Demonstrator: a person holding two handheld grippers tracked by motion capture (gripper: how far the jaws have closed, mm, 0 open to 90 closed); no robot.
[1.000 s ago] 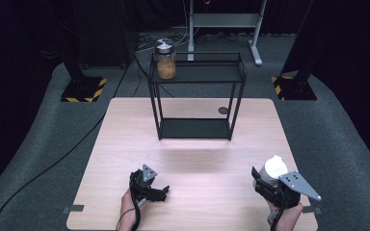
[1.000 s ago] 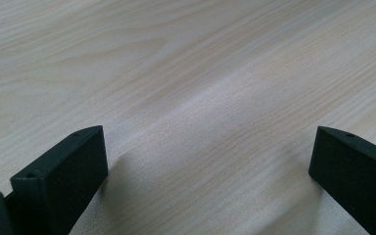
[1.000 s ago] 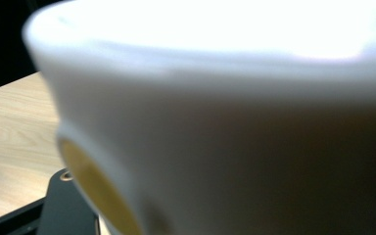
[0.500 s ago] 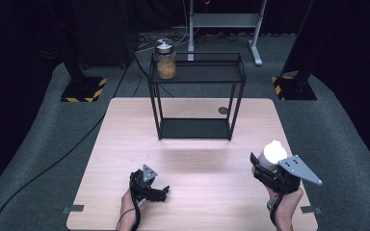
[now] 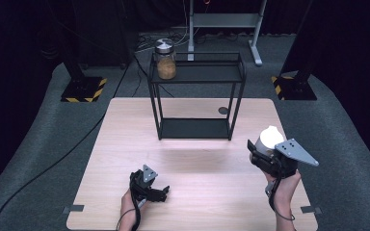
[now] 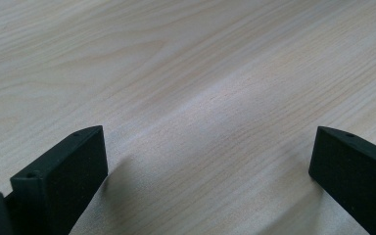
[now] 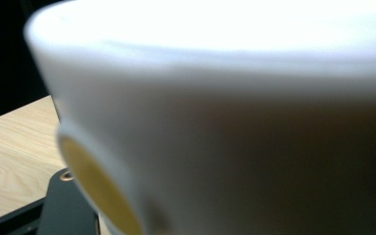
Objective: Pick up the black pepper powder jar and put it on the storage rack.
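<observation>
Dark room, grey carpet floor (image 5: 38, 144), pale wood table (image 5: 192, 163), 2 hazard-striped stand bases (image 5: 84, 89).

A two-tier rack (image 5: 195, 96) stands on the table (image 5: 101, 159) at the middle of its far edge; a jar (image 5: 165, 60) sits on the rack's top shelf at its left end (the lower shelf lies just above the tabletop); the left gripper (image 5: 155, 192) rests near the near edge, left of centre; the right gripper (image 5: 260, 156) is by the right edge, with a white container (image 5: 268, 138) between its jaws.

high: above, facing table (image 5: 125, 144); left: near tabletop; right: perhaps against cup (image 7: 225, 122)
</observation>
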